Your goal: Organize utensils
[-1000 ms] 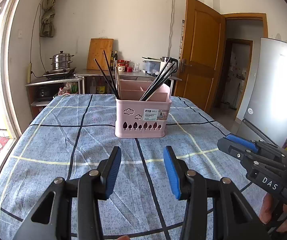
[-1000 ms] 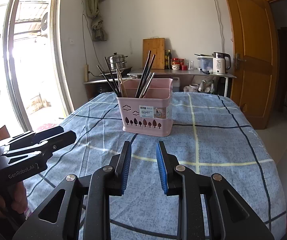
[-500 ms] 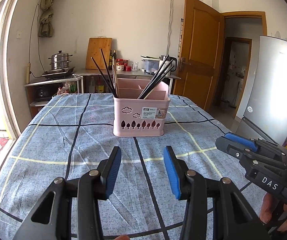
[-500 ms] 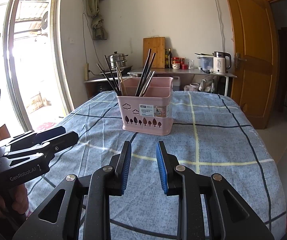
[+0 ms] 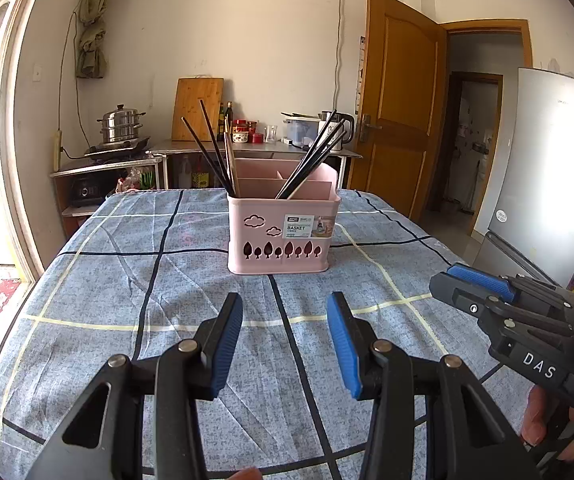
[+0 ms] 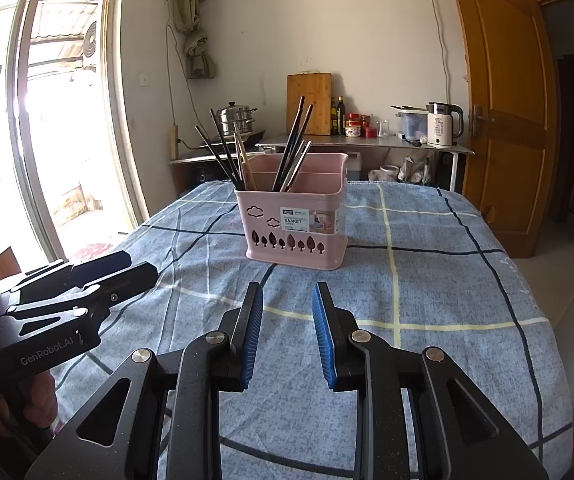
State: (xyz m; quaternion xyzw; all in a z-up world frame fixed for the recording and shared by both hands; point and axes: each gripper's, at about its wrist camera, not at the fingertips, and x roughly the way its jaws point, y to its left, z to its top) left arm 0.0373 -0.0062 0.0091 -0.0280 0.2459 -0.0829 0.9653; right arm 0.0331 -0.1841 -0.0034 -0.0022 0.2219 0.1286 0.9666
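Observation:
A pink utensil basket (image 5: 281,234) (image 6: 295,224) stands upright in the middle of the table on a blue checked cloth (image 5: 127,312). Black chopsticks (image 5: 207,148) and a wooden pair lean out of its left compartment; more black chopsticks (image 5: 315,160) (image 6: 293,148) lean from the middle one. My left gripper (image 5: 285,312) hovers open over the cloth, well short of the basket, with nothing between its blue pads. My right gripper (image 6: 287,300) is also open and empty, closer-set jaws, likewise short of the basket. Each gripper shows at the side of the other's view (image 5: 499,312) (image 6: 75,284).
Behind the table a counter carries a steel steamer pot (image 5: 121,124), a cutting board (image 5: 197,108), jars and a kettle (image 6: 443,124). A wooden door (image 5: 399,100) and a fridge (image 5: 547,168) stand at the right, a glass door (image 6: 59,120) at the left.

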